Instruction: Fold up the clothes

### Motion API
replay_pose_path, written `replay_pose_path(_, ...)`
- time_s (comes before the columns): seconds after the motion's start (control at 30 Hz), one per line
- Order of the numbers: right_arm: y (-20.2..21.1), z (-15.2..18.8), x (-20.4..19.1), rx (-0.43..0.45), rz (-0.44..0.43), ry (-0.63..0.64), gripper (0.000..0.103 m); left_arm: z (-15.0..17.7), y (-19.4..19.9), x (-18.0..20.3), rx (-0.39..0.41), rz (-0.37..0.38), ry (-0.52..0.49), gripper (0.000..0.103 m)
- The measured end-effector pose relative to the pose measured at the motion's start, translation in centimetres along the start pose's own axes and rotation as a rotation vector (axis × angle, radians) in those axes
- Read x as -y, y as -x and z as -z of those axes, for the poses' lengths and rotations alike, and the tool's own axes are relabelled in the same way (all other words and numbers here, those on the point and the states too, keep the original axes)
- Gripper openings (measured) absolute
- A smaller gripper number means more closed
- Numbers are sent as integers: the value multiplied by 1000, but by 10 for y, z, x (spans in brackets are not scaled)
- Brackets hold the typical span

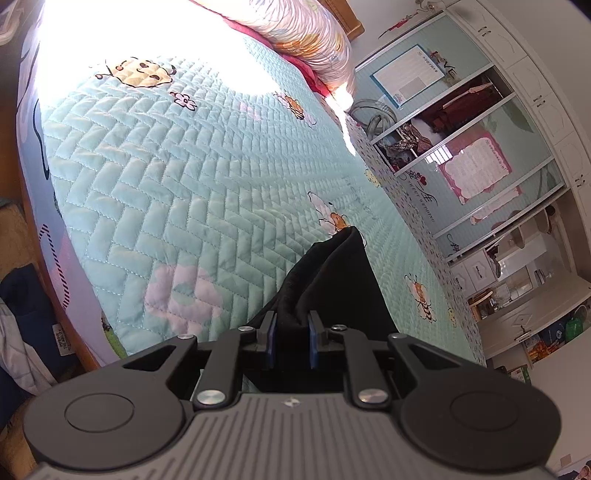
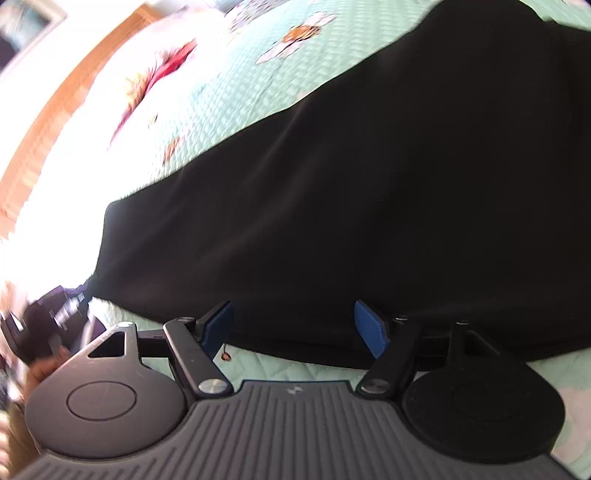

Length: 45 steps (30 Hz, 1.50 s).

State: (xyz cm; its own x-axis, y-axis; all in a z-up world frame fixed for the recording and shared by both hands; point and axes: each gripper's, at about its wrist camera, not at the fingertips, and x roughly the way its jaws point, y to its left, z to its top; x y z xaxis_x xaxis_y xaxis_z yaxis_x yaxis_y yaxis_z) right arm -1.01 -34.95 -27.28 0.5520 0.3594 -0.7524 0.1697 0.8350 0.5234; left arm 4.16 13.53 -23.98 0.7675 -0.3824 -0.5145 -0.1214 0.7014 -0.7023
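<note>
Left gripper (image 1: 291, 334), at 6 o'clock, pinched a bunched fold of the black garment (image 1: 325, 280), probably lifting one end clear for folding. Right gripper (image 2: 295, 328) stood spread and empty at the edge of the garment, which lay flat toward 1 o'clock on the quilted bedspread (image 1: 177, 177); pillow (image 1: 306, 33) beyond.

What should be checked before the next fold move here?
1. Left gripper clamps the black garment: ok.
2. Right gripper open at the garment's near edge: ok.
3. Cloth between the right pads: not ok, none gripped.
4. Garment lies flat on the quilt: ok in the right view, few wrinkles.
5. Quilt ahead free for folding: ok.
6. Which part of the garment the left gripper holds: cannot tell.
</note>
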Motion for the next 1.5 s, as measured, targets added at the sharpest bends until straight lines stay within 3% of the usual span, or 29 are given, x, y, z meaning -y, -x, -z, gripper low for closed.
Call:
replay_pose_path(0.13,-3,2,-11,-13,12,59,82,-2,5,-5,18,-27,62,22)
replay_pose_path(0.2,-4,4,-13,-10,10,76,83,-3,14,0,59,-71,66,36)
replay_pose_path(0.3,0,11,-12,7,-21,75,84,-4,34,12,140,-132,50,36)
replay_pose_path(0.43,-6,13,1,39,-102,33,84,-2,50,64,237,-48,-138,40)
replay_pose_path(0.5,-4,15,8,56,-142,4,85,4,31,101,146,63,-278,55)
replay_pose_path(0.63,2,11,23,78,-245,-79,85,38,-38,149,-148,200,-406,59)
replay_pose_path(0.73,18,0,39,121,-342,-177,85,69,-83,153,-280,125,-465,58)
replay_pose_path(0.77,29,-4,43,166,-347,-180,85,76,-95,144,-306,47,-450,57)
replay_pose_path(0.8,39,-7,48,211,-344,-176,85,80,-101,133,-300,15,-425,47)
replay_pose_path(0.93,61,-5,87,320,-395,-255,85,75,-101,115,-249,60,-403,39)
replay_pose_path(1.0,50,5,111,288,-373,-349,84,72,-103,116,-256,52,-395,38)
replay_pose_path(1.03,45,11,121,274,-359,-383,70,72,-103,121,-256,29,-403,38)
replay_pose_path(1.07,48,15,123,289,-362,-381,65,72,-102,127,-257,6,-411,38)
replay_pose_path(1.2,62,10,118,376,-370,-355,73,81,-94,167,-204,-104,-529,42)
replay_pose_path(1.27,75,-9,130,463,-344,-353,73,94,-87,195,-183,-1,-623,44)
replay_pose_path(1.37,98,-22,167,584,-252,-403,74,123,-93,244,-224,147,-785,51)
replay_pose_path(1.5,92,-28,199,644,-252,-495,74,164,-116,293,-312,270,-890,52)
